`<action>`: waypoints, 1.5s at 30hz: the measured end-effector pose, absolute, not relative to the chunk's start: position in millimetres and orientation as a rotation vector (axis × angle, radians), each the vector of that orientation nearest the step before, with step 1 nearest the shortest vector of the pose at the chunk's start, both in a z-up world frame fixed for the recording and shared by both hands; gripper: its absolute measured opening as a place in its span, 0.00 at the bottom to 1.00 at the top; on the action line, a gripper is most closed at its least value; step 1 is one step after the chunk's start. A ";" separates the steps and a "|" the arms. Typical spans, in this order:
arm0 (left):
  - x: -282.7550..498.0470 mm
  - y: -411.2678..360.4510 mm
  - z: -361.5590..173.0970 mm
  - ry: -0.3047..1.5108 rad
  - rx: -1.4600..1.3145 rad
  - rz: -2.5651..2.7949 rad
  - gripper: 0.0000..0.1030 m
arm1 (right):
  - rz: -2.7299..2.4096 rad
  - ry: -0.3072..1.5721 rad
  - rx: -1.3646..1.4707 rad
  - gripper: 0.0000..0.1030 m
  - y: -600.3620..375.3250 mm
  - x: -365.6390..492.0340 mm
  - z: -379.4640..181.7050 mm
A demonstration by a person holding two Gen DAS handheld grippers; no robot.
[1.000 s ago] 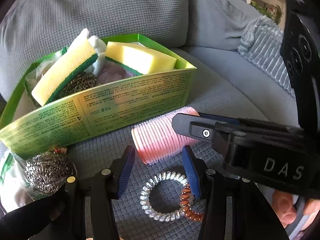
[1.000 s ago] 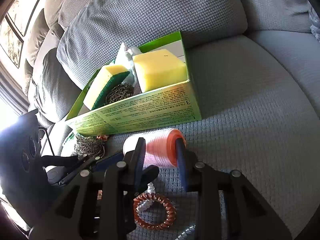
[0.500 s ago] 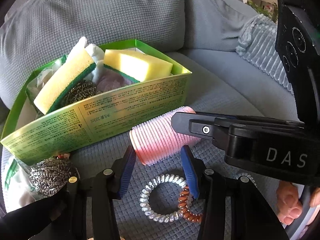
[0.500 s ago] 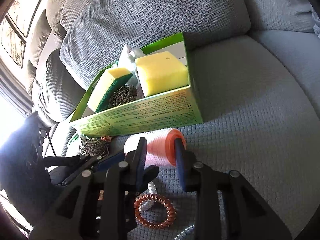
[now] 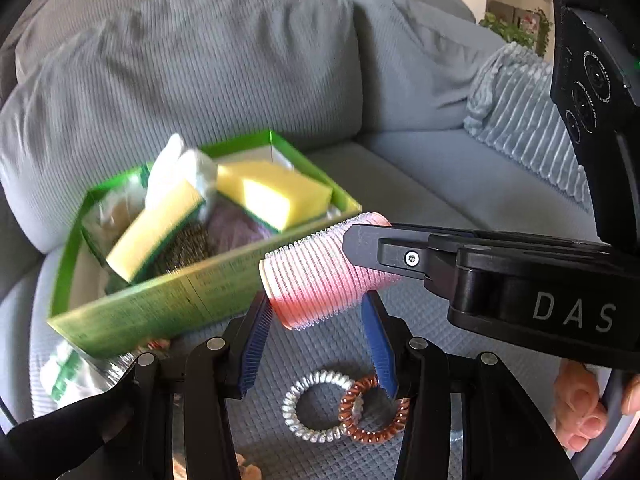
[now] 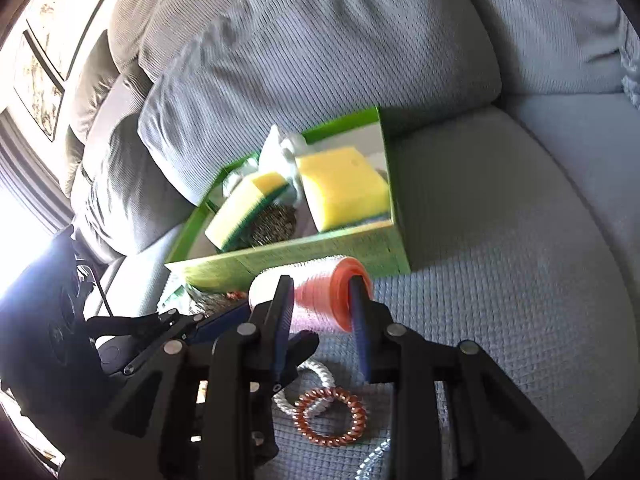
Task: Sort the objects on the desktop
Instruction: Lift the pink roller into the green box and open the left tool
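Note:
A pink ribbed hair roller (image 5: pixel 320 276) hangs just above the grey sofa seat, in front of the green box (image 5: pixel 160 308). My left gripper (image 5: pixel 316 316) is shut on its near end, one blue pad on each side. My right gripper (image 6: pixel 320 294) comes in from the right and is shut on the roller's orange-rimmed end (image 6: pixel 344 280). Below the roller lie a silver coil hair tie (image 5: pixel 316 408) and a brown coil hair tie (image 5: pixel 374 412), touching each other. The box holds two yellow-green sponges (image 5: pixel 272 196), a steel scourer and white wrappers.
A packaged steel scourer (image 5: pixel 76 372) lies by the box's near left corner. Grey back cushions (image 5: pixel 200 72) rise behind the box. A striped light-blue pillow (image 5: pixel 520 116) sits at the far right. Bare seat fabric (image 6: pixel 500 280) stretches right of the box.
Both grippers have risen together with the pink roller, which is now off the seat and level with the box's front wall. The hair ties stayed where they were.

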State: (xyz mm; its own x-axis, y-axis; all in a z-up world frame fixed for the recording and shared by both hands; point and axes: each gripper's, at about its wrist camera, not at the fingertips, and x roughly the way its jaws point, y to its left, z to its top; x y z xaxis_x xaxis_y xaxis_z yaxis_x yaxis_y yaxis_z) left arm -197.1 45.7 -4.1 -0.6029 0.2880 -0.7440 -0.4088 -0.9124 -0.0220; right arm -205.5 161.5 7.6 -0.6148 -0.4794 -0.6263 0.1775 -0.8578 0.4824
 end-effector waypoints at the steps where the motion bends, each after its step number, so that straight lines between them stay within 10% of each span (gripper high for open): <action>1: -198.5 44.8 1.5 0.213 -1.111 2.508 0.46 | -2.475 -0.532 1.107 0.26 161.1 -205.1 12.1; 45: -368.9 28.1 -13.0 0.244 -1.217 2.628 0.46 | -2.584 -0.458 1.101 0.21 136.0 -374.0 8.2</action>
